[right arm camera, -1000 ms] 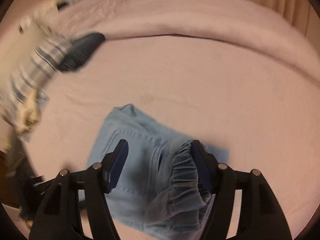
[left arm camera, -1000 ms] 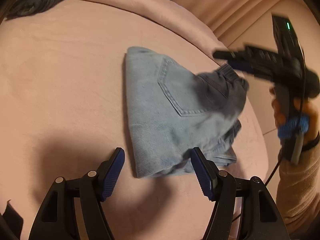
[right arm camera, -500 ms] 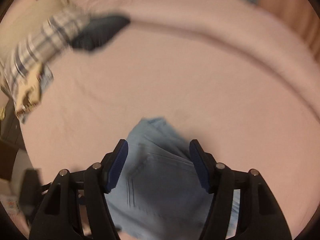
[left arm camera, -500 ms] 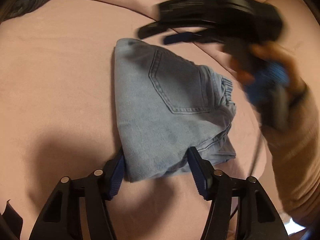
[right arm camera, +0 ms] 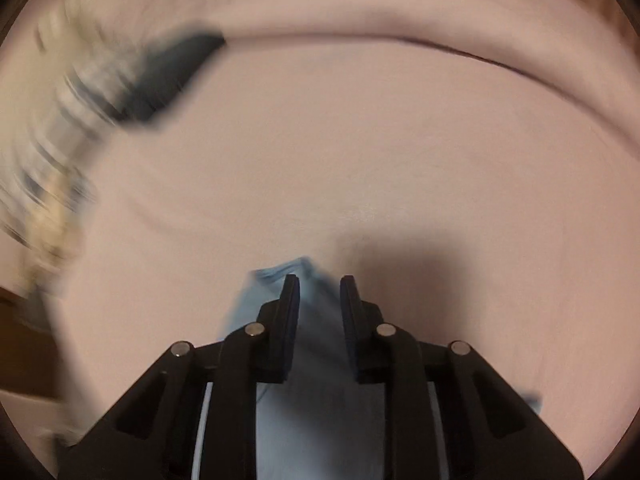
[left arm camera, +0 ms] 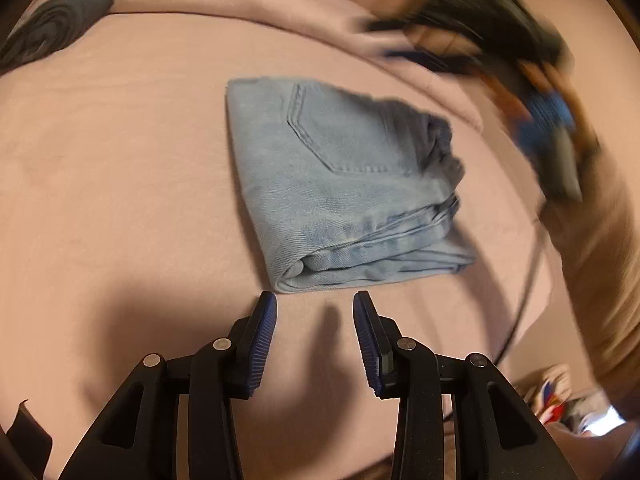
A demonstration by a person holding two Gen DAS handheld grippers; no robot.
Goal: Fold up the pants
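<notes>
Pants [left arm camera: 344, 184] pocket only from left wrist.

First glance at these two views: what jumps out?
The folded jeans sit as a light-blue bundle in the middle of the pink bedspread, back pocket up, stacked edges toward the camera. The left tool hovers just short of that near edge, jaws apart and empty. The right tool is a motion-blurred streak at upper right above the jeans; a dark garment lies at far left.
</notes>
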